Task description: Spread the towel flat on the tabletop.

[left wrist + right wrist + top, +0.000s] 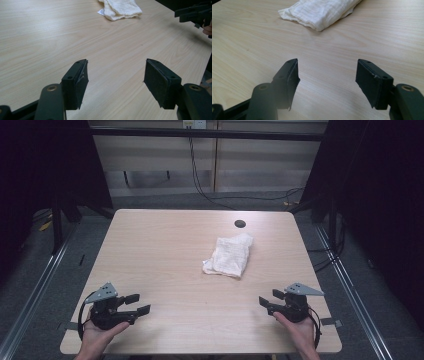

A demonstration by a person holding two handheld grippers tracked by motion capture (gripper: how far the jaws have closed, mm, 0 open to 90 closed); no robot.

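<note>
A crumpled white cloth (228, 256) is seen lying on a wooden table (165, 245), with two hand-held tongs kept apart from it at the near edge.

The cloth is placed right of the table's middle, just in front of a small dark hole (240, 224). The left tongs (137, 304) are held at the near left corner, well apart from the cloth. The right tongs (268, 301) are held at the near right corner, nearer to it. Both pairs are released, jaws spread wide, with nothing gripped between them.
</note>
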